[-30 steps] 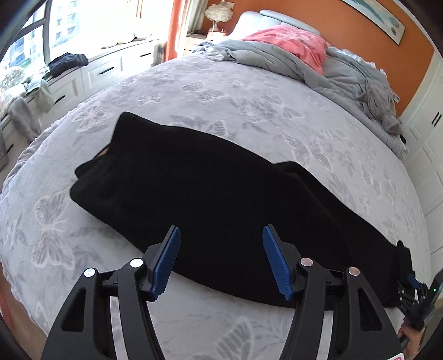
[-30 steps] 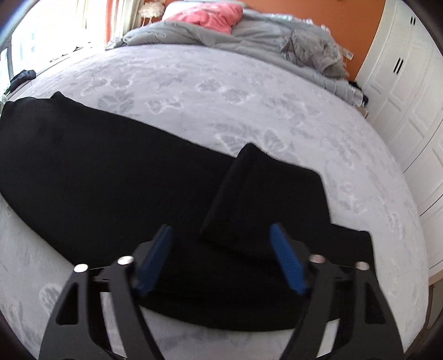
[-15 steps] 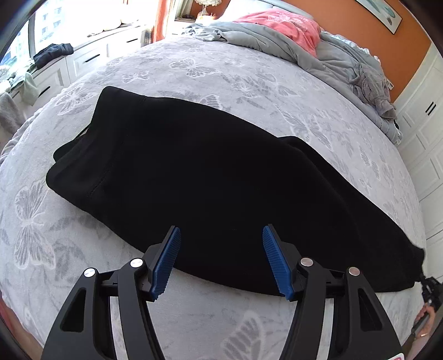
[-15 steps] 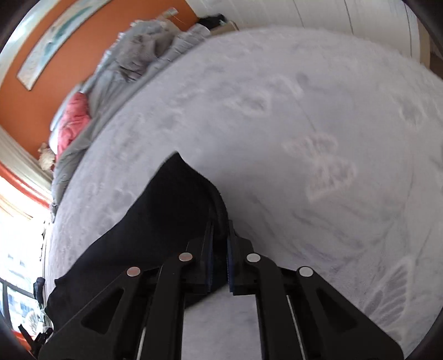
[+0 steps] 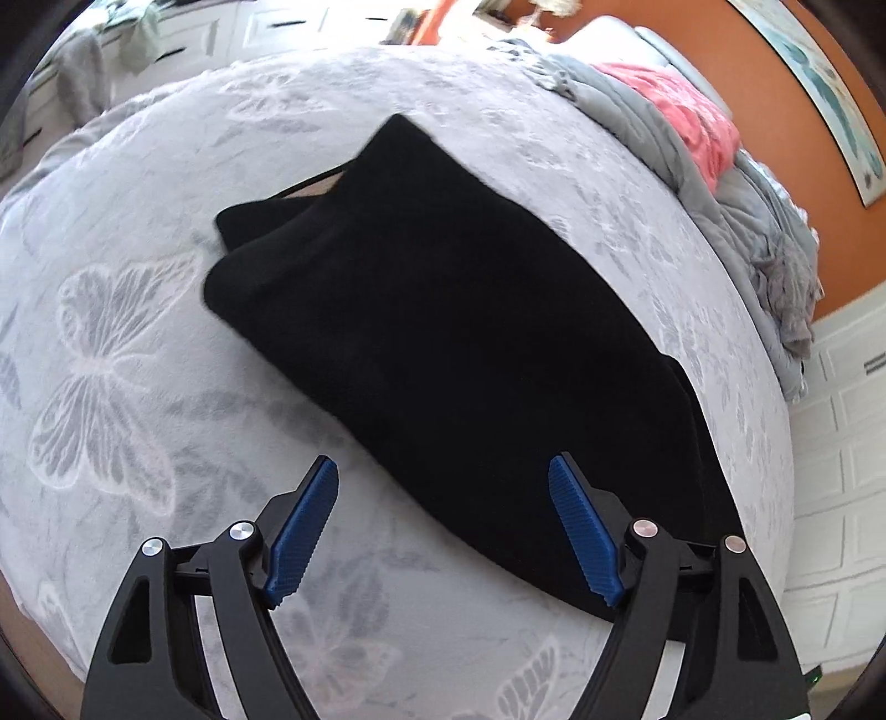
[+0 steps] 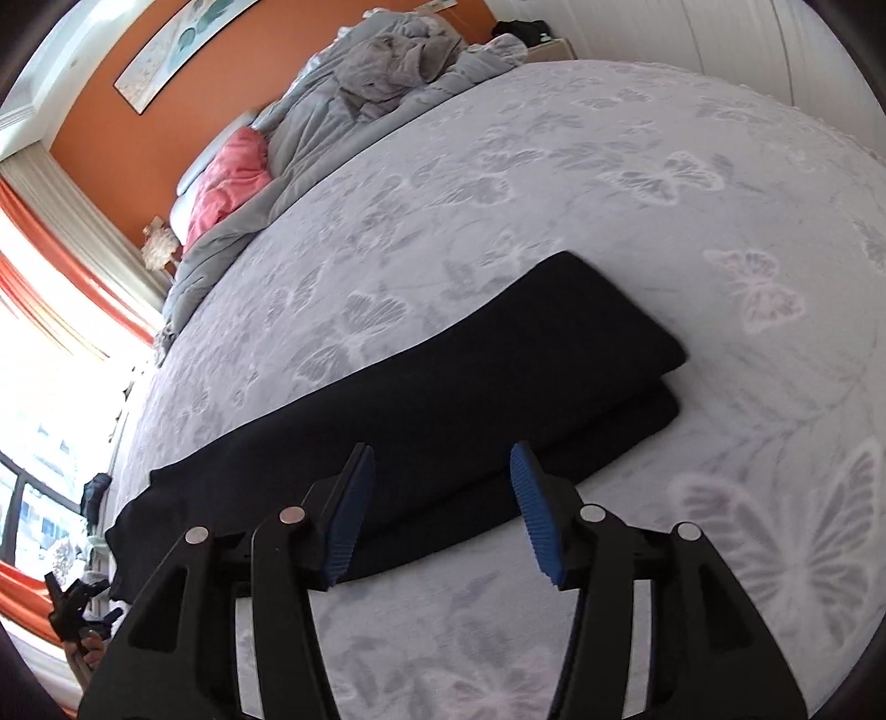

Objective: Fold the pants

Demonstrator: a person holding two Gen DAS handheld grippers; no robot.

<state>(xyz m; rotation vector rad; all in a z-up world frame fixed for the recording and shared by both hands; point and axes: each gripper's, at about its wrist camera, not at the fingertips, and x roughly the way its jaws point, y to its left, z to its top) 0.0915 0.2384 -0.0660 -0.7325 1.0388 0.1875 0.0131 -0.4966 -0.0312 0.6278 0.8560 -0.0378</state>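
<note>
Black pants (image 5: 443,332) lie flat on the grey butterfly-print bed (image 5: 111,360), folded lengthwise, waistband end at the upper left in the left wrist view. In the right wrist view the pants (image 6: 443,399) show the leg end doubled over in two layers at the right. My left gripper (image 5: 443,520) is open and empty, over the near edge of the pants. My right gripper (image 6: 437,504) is open and empty, at the near edge of the folded leg end. The left gripper also shows small at the far left of the right wrist view (image 6: 77,609).
A rumpled grey duvet (image 6: 376,88) and a pink pillow (image 6: 227,188) lie at the head of the bed by the orange wall. White drawers (image 5: 166,33) with clothes stand by the window. White wardrobe doors (image 5: 847,443) are on the right.
My right gripper, shut on the leg end half a second ago, has let go and opened; the leg end now lies doubled over. My left gripper has swung toward the waistband end, still open.
</note>
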